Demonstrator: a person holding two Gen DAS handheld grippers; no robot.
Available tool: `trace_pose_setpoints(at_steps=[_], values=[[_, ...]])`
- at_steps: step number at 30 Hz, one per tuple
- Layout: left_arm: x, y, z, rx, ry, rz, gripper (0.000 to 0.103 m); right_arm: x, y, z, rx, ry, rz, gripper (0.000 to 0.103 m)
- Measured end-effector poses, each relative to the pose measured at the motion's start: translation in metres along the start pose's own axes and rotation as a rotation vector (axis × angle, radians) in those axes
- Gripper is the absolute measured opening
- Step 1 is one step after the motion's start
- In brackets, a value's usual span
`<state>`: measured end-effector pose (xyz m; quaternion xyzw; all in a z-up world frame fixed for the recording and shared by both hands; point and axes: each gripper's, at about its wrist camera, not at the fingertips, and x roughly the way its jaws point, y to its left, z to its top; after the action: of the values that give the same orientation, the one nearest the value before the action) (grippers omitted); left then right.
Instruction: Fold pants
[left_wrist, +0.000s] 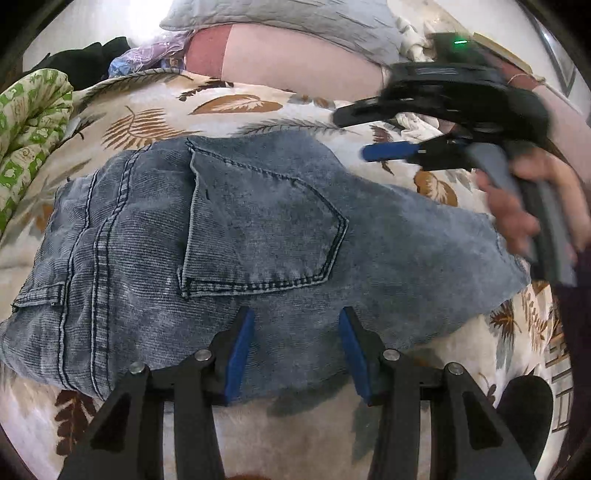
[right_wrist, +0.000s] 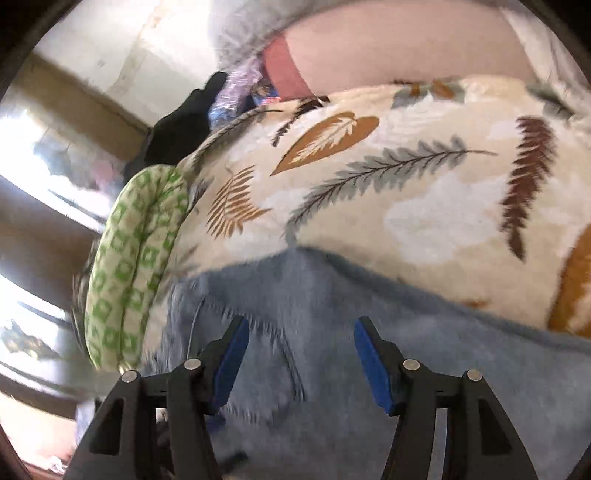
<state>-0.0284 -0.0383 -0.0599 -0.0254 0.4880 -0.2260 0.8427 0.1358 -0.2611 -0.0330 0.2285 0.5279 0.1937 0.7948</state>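
The left gripper (left_wrist: 297, 345) sits nearest the lens, its blue-padded fingers (left_wrist: 240, 354) spread apart with nothing between them, poised just over the near edge of the jeans (left_wrist: 258, 236). That released stance suggests it is between grasps, probably lining up on the hem or waistband edge before the next fold. The jeans lie on the bed, on a blanket (left_wrist: 155, 118) printed with brown and grey leaves, already bundled into a compact, roughly rectangular shape with the back pocket (left_wrist: 266, 229) facing up; the fold looks well along, though whether it is finished cannot be told. The denim is a washed, mottled blue with a fine ribbed weave, thick double-stitched seams and a dark-stitched, pointed pocket, stiff enough to hold a crease but heavy enough to sag at loose corners. The right gripper (left_wrist: 373, 133) hangs above the far right of the jeans, blurred, held in a hand (left_wrist: 517, 218); in its own view its fingers (right_wrist: 373, 369) also stand parted and hold nothing, over blurred blue cloth. The blanket looks plush and soft, so the pants may sink and wrinkle when pressed. A green-patterned quilt (left_wrist: 33, 125) is bunched at the left, and a grey pillow (left_wrist: 280, 18) lies beyond.
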Motion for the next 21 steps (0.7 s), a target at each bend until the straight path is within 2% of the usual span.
trace_pose_setpoints(at_steps=[3,7,8,11,15,16,18,21], values=[[0.003,0.001,0.001,-0.008,0.010,-0.005,0.049,0.021,-0.004,0.021,0.010,0.038,-0.018,0.063],[0.004,0.000,0.002,0.004,0.014,-0.002,0.049,0.046,-0.016,0.037,0.021,0.129,0.035,0.063],[0.004,0.001,0.002,0.005,0.015,-0.004,0.049,0.051,-0.017,0.039,0.010,0.145,0.033,0.063],[0.004,0.001,0.002,0.008,0.017,-0.002,0.049,0.063,-0.021,0.036,-0.002,0.221,0.100,0.063],[0.007,-0.001,0.004,0.021,0.019,0.011,0.050,0.069,-0.021,0.030,-0.046,0.242,0.104,0.062],[0.007,-0.001,0.004,0.022,0.019,0.013,0.050,0.069,-0.020,0.029,-0.054,0.239,0.108,0.044],[0.008,-0.002,0.005,0.026,0.020,0.018,0.051,0.067,-0.013,0.027,-0.093,0.219,0.077,0.021],[0.009,-0.004,0.005,0.029,0.021,0.019,0.055,0.062,0.000,0.028,-0.136,0.155,0.011,0.011]])
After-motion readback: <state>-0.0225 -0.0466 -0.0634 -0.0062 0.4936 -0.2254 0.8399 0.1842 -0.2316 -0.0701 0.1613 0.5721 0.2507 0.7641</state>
